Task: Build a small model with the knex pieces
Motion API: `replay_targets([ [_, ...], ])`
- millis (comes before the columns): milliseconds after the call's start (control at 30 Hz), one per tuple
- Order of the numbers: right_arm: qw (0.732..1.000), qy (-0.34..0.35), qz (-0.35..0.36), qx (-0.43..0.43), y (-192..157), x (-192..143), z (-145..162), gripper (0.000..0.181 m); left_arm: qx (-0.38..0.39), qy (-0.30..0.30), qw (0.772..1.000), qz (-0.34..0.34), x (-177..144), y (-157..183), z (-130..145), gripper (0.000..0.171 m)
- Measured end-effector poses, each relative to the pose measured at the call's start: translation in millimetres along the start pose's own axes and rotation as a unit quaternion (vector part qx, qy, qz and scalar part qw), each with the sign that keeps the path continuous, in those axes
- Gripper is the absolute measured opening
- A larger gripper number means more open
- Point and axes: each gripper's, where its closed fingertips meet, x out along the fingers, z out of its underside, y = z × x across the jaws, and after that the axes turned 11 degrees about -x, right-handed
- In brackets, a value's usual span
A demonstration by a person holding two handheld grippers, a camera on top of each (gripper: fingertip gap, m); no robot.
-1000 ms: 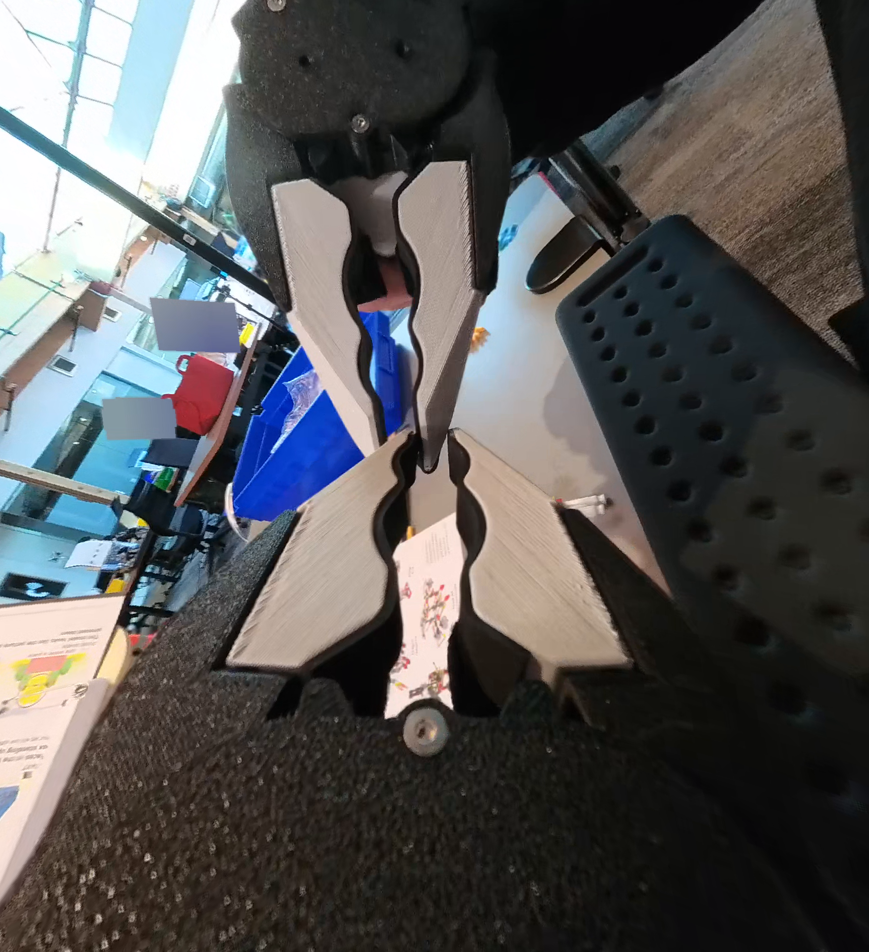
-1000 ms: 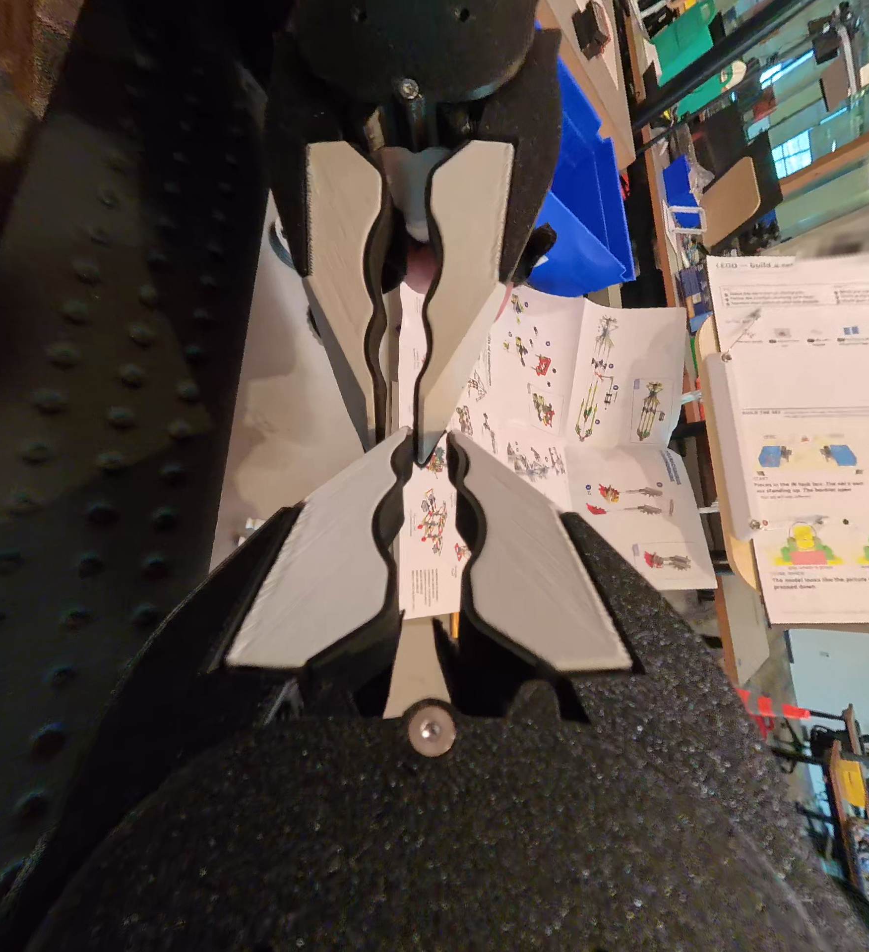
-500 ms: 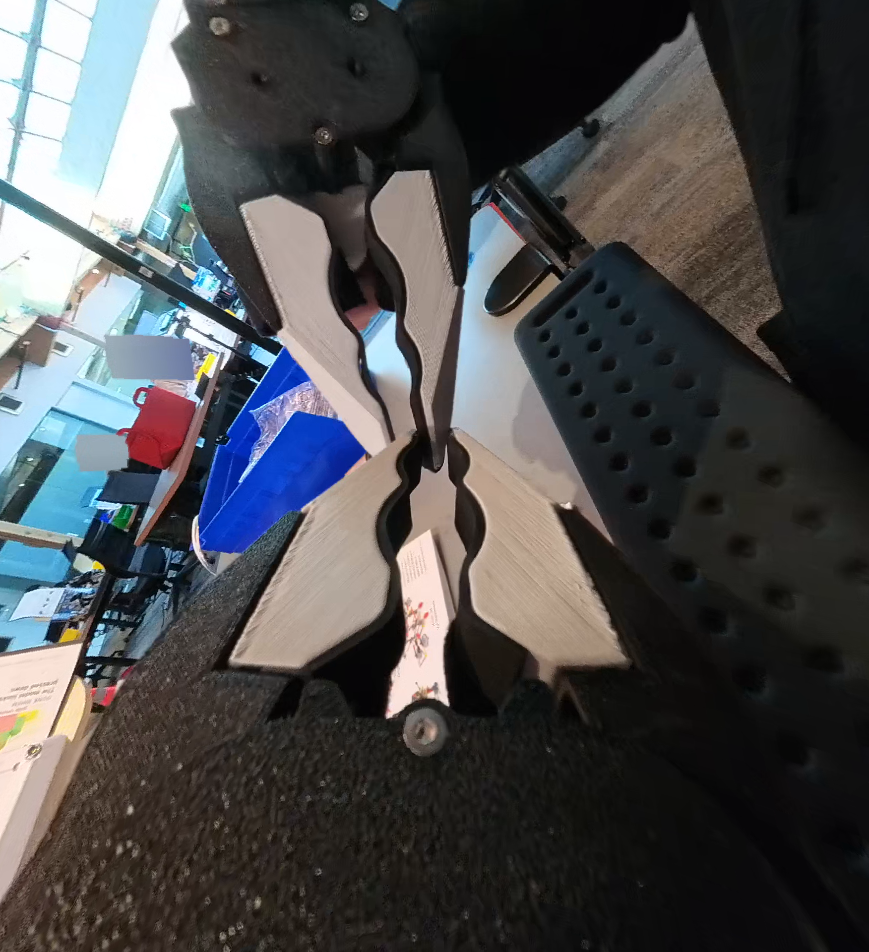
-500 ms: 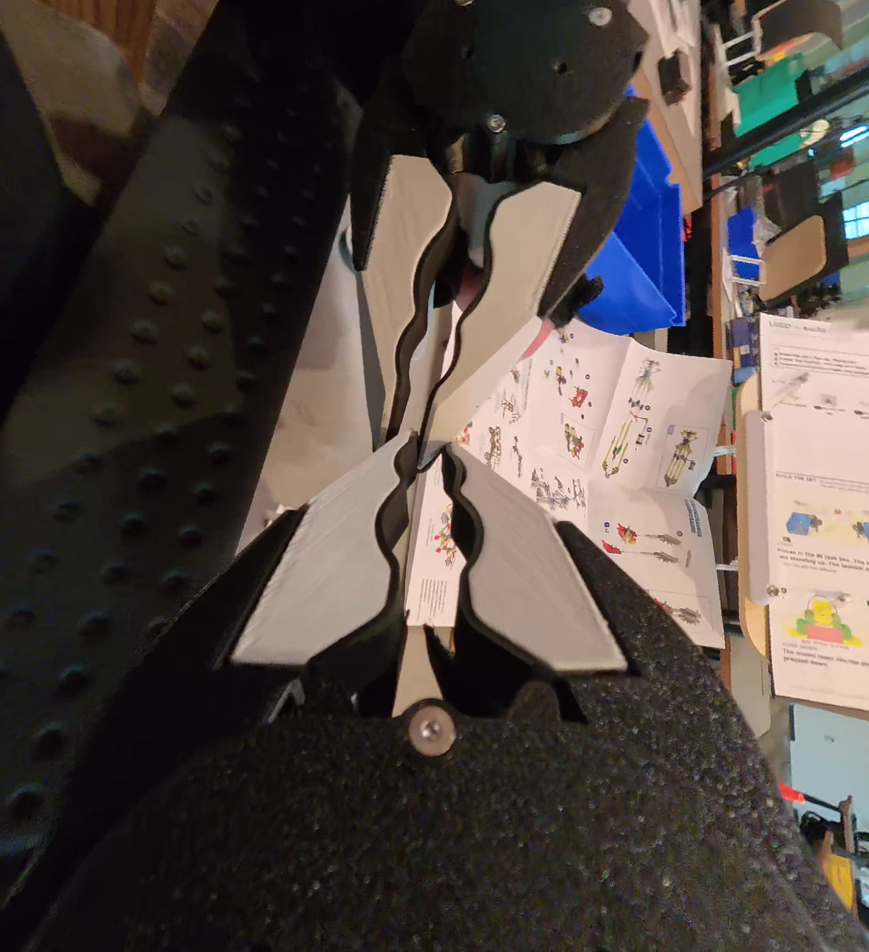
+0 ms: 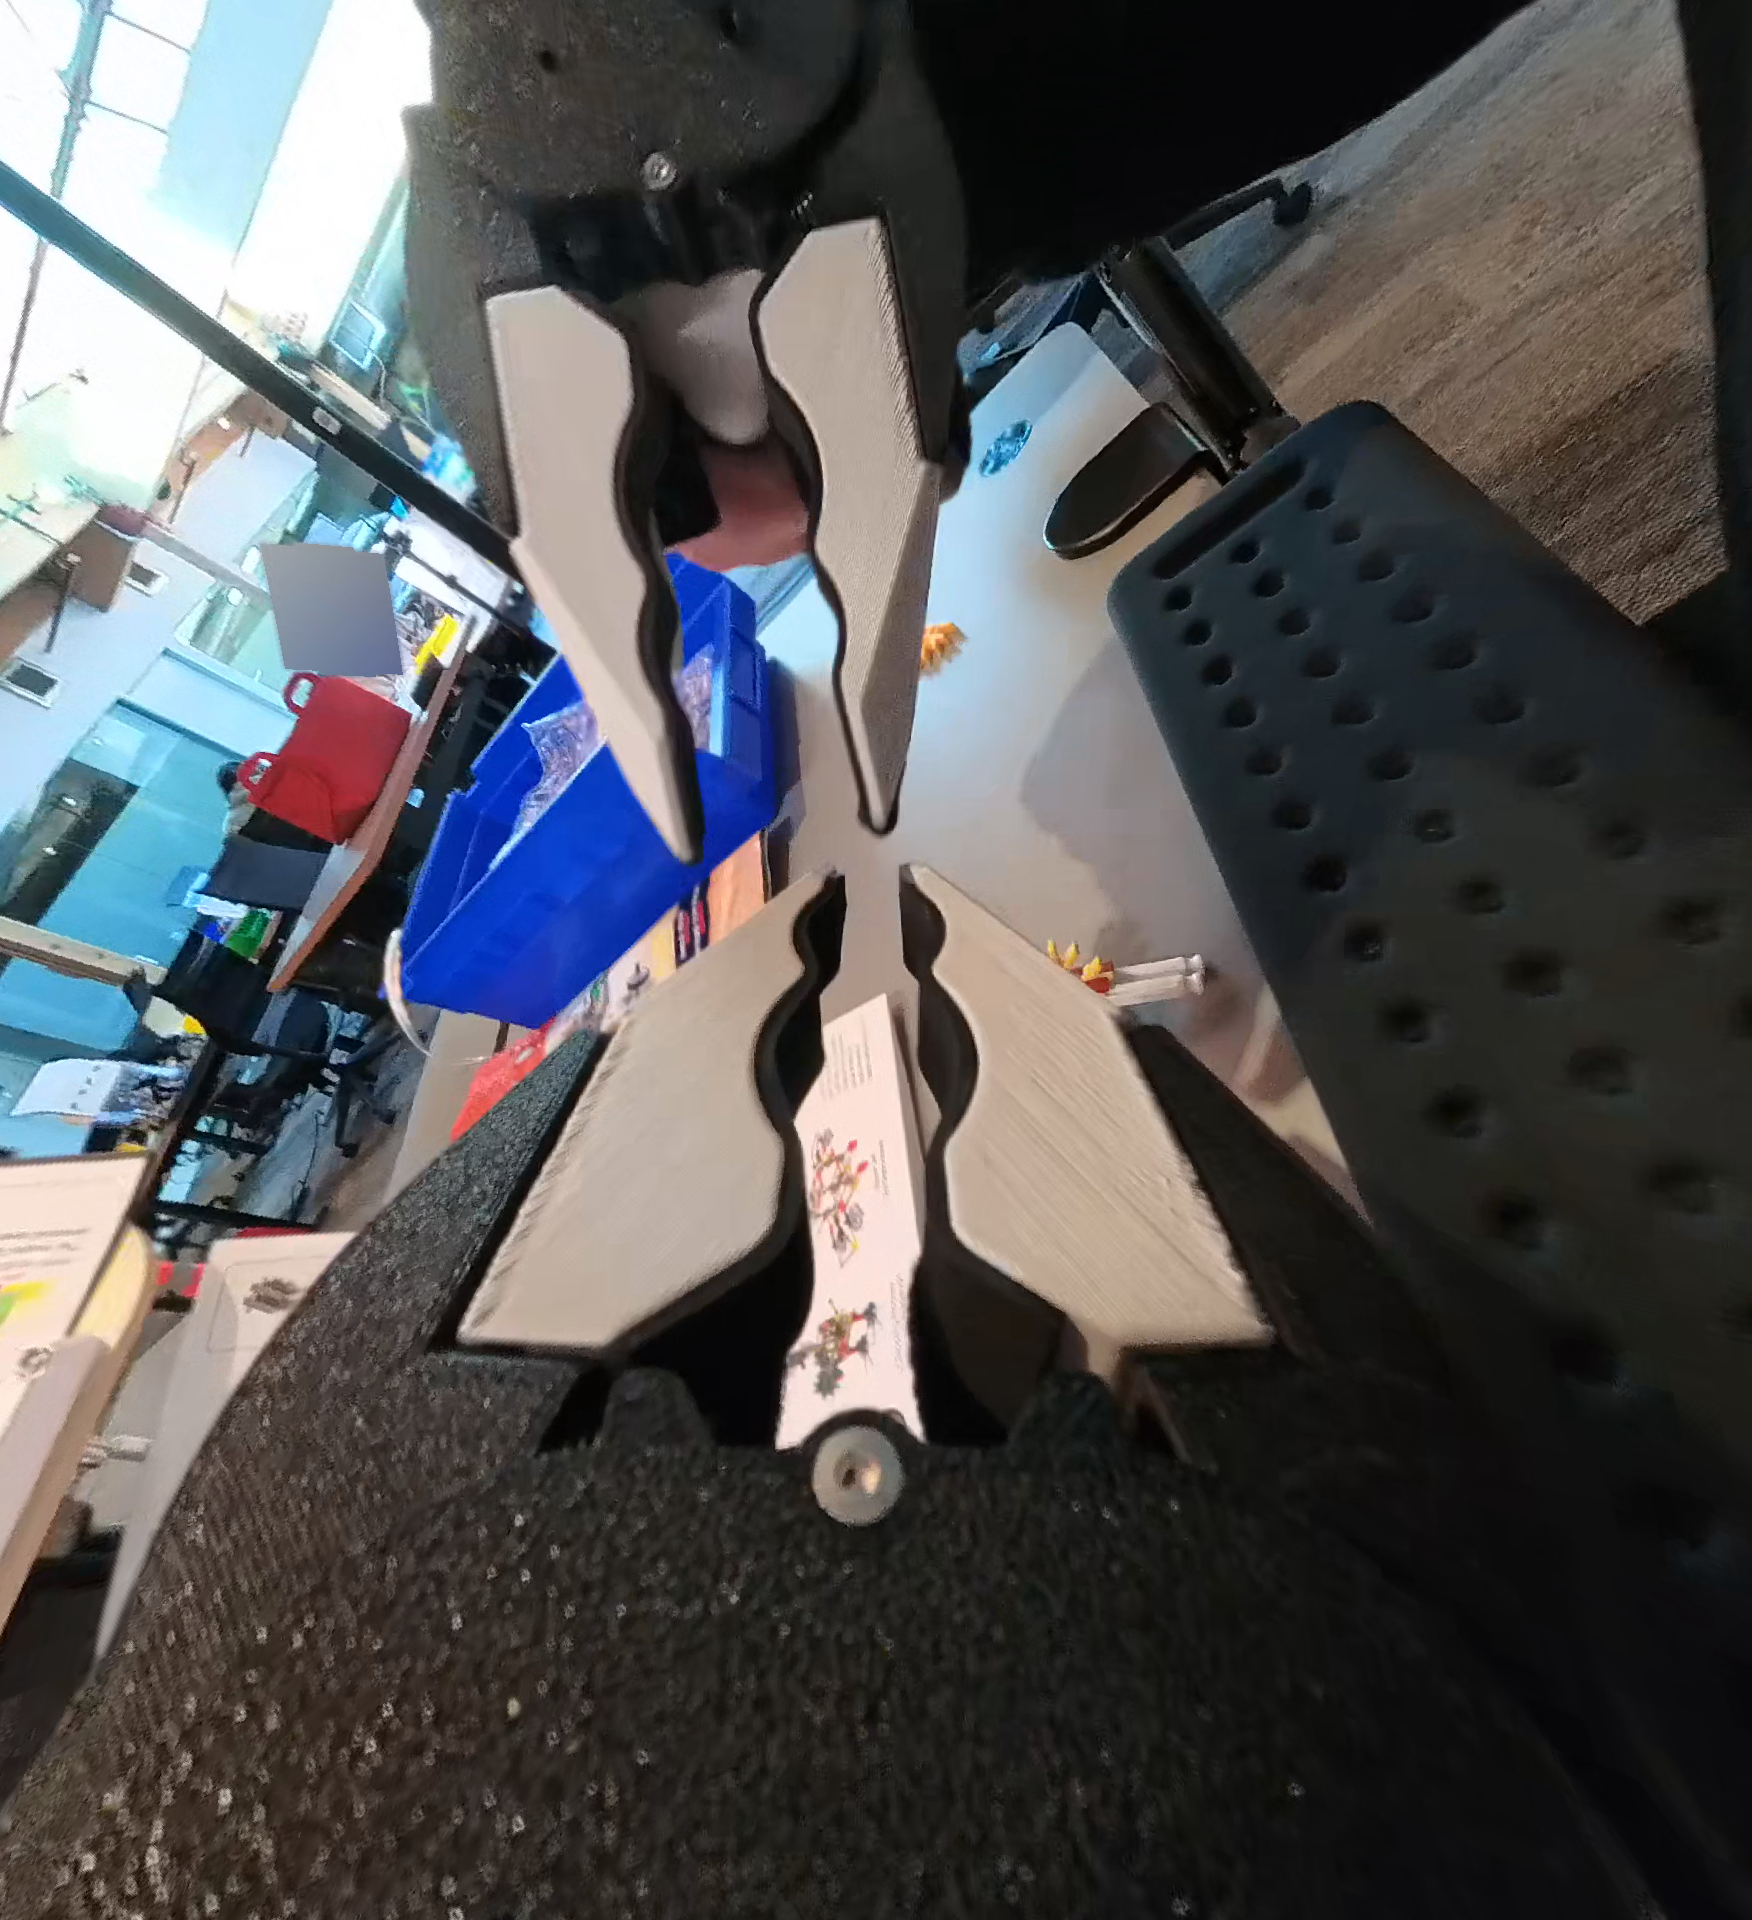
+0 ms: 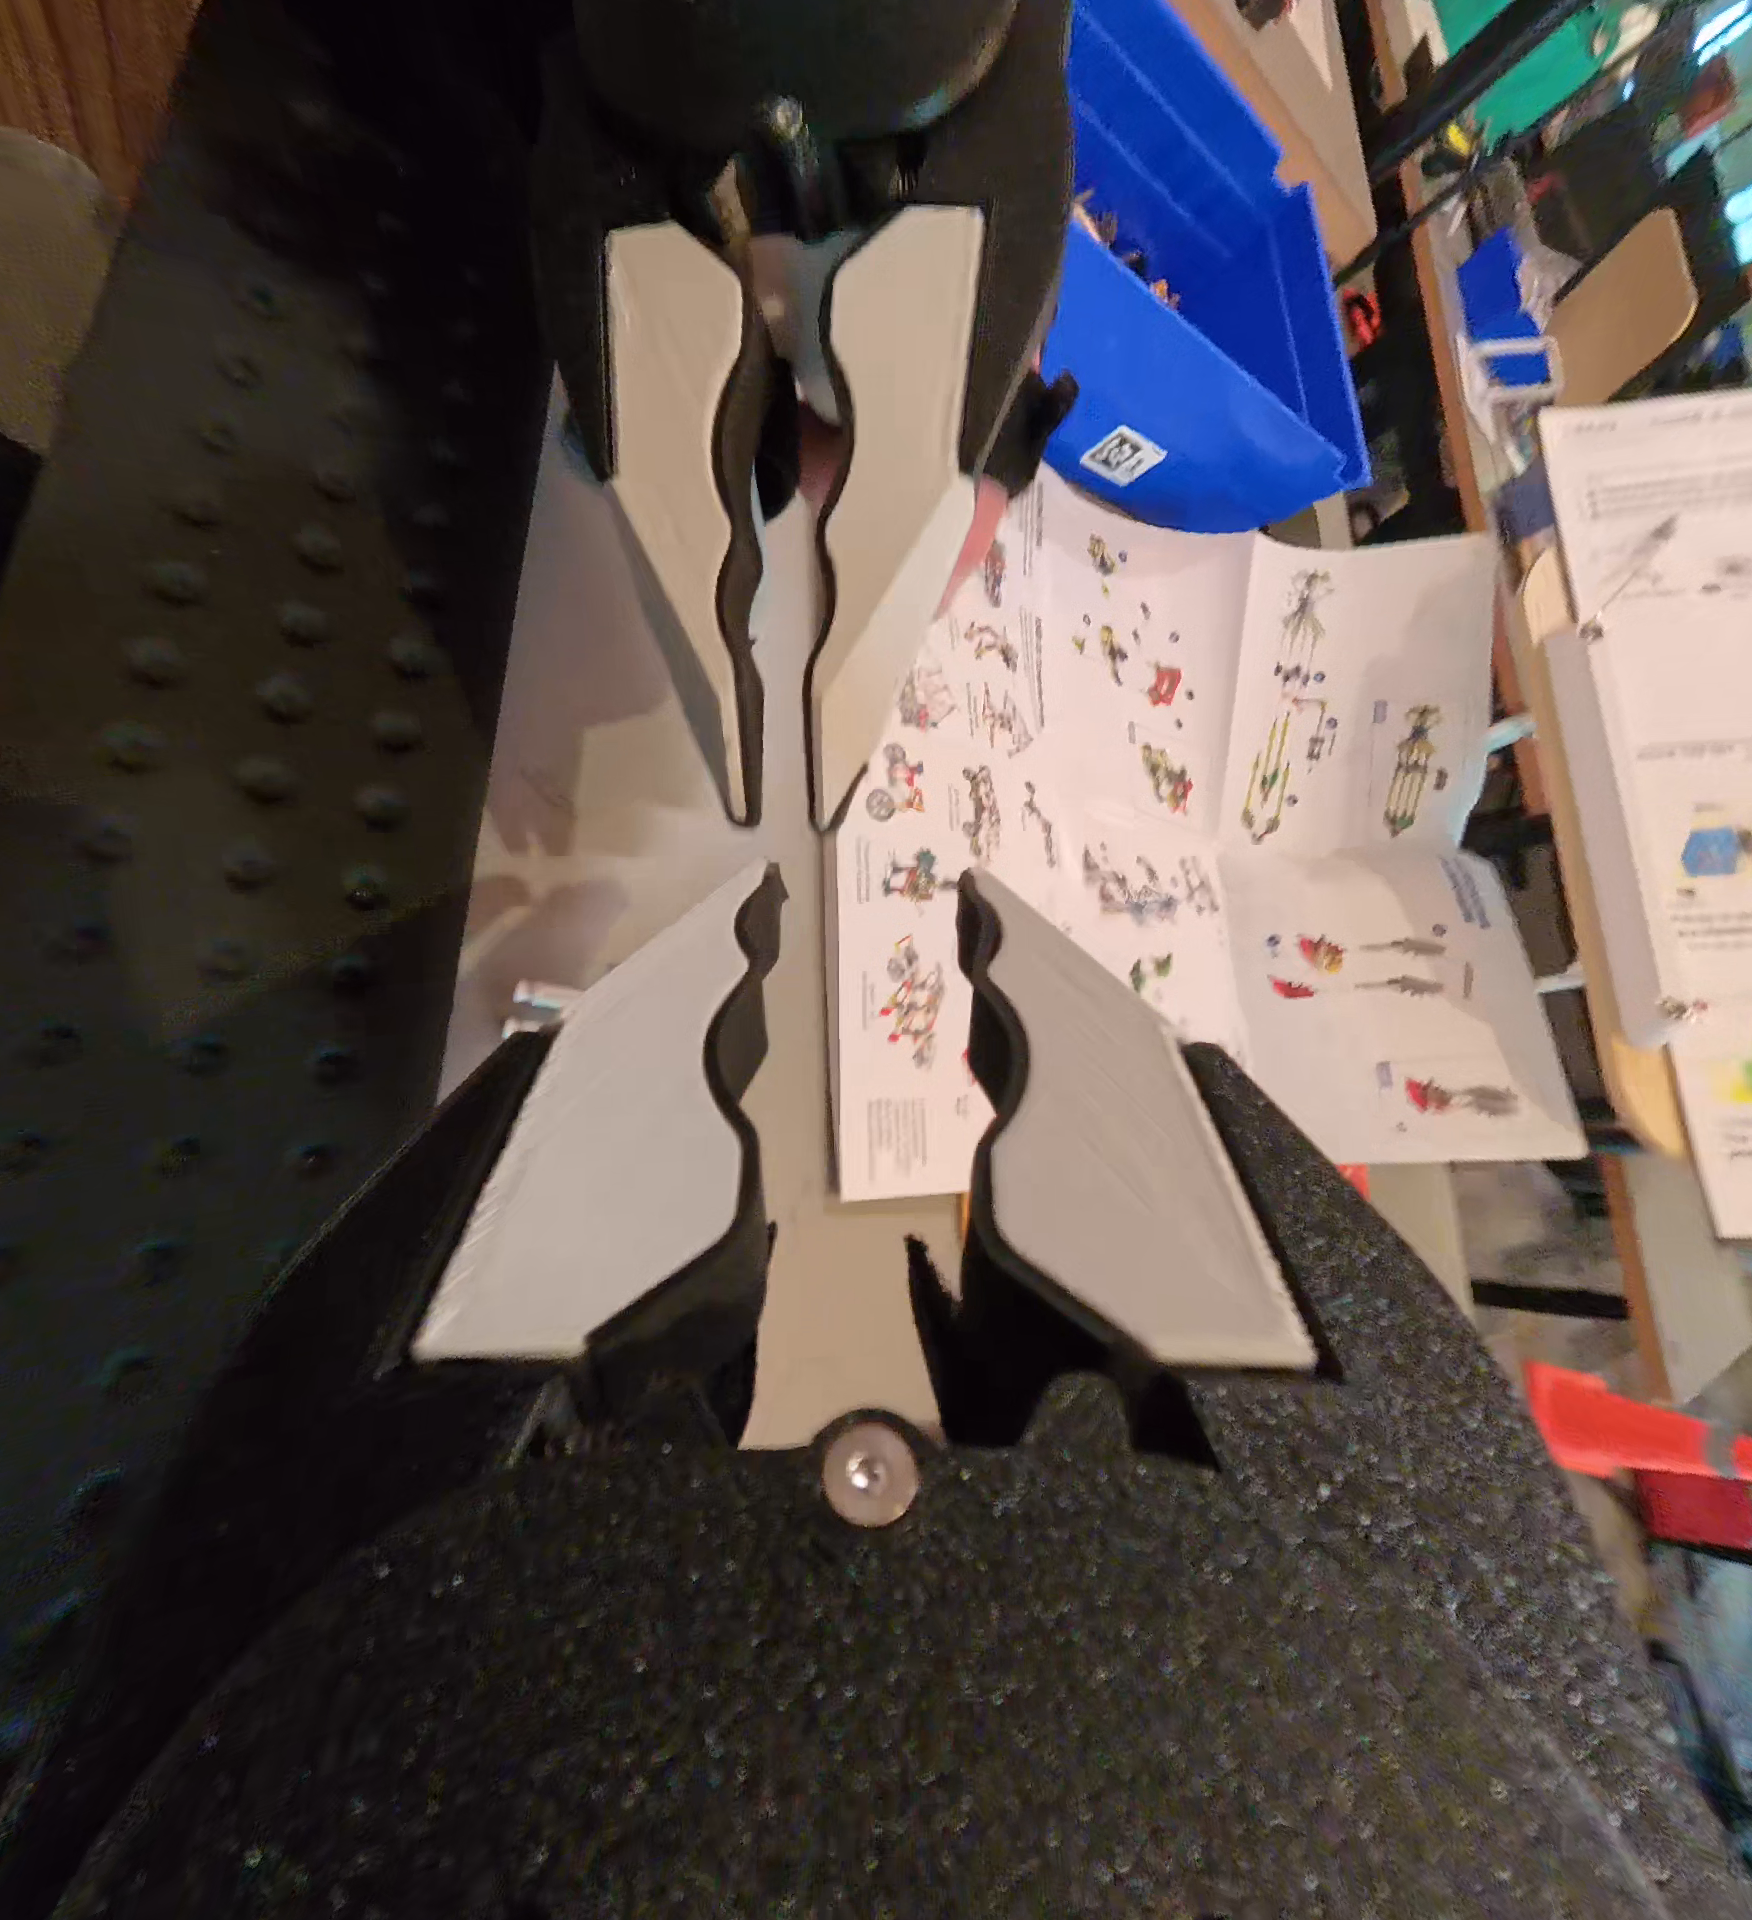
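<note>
The left gripper point(image 5: 867, 883) and right gripper point(image 6: 867, 883) are facing each other tip to tip over a grey table point(image 5: 1090, 790), each with its jaws standing apart and holding nothing. An unfolded instruction sheet point(image 6: 1215, 831) is lying just beside them, with blue bins point(image 6: 1194, 343) beyond and a black perforated chair back point(image 5: 1495, 935) alongside.

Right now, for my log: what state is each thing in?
left hand-held gripper: open, empty, tips facing the other's.
right hand-held gripper: open, empty.
instruction leaflet: unfolded, flat on the table.
blue bin: open-topped, small parts inside.
black perforated chair back: beside the table.
</note>
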Motion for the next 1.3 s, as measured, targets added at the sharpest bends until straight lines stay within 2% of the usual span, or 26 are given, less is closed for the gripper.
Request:
replay_targets([
  [200,0.995,-0.027,-0.066,0.071,-37.5,9.3,34.7,0.029,-0.057,-0.094,0.993,0.045,-0.2,18.4,33.9,0.015],
  [400,0.984,-0.042,-0.120,0.123,-61.1,32.3,51.2,0.021,-0.126,-0.159,0.978,0.047,10.5,34.7,65.5,0.019],
  [467,0.982,-0.048,-0.131,0.132,-64.6,37.6,55.2,0.018,-0.130,-0.153,0.978,0.047,16.2,36.8,64.5,0.018],
  [567,0.981,-0.051,-0.134,0.133,-65.1,42.8,57.0,0.016,-0.133,-0.179,0.973,0.055,24.1,39.3,73.0,0.018],
  [700,0.978,-0.047,-0.144,0.141,-61.6,44.3,57.0,0.019,-0.118,-0.189,0.973,0.054,31.6,38.7,79.6,0.016],
  [867,0.968,-0.025,-0.187,0.162,-62.8,48.3,52.3,0.021,-0.117,-0.199,0.971,0.059,32.9,39.0,86.3,0.014],
  [933,0.966,-0.038,-0.202,0.155,-66.2,52.4,55.9,0.021,-0.117,-0.206,0.969,0.065,33.9,43.0,90.1,0.010],
  [1033,0.966,-0.037,-0.210,0.146,-67.6,55.1,53.3,0.010,-0.121,-0.214,0.967,0.062,36.5,46.4,96.0,0.008],
  [1300,0.963,-0.047,-0.223,0.140,-69.8,57.4,48.8,0.008,-0.156,-0.210,0.962,0.077,37.4,52.1,95.7,0.003],
])
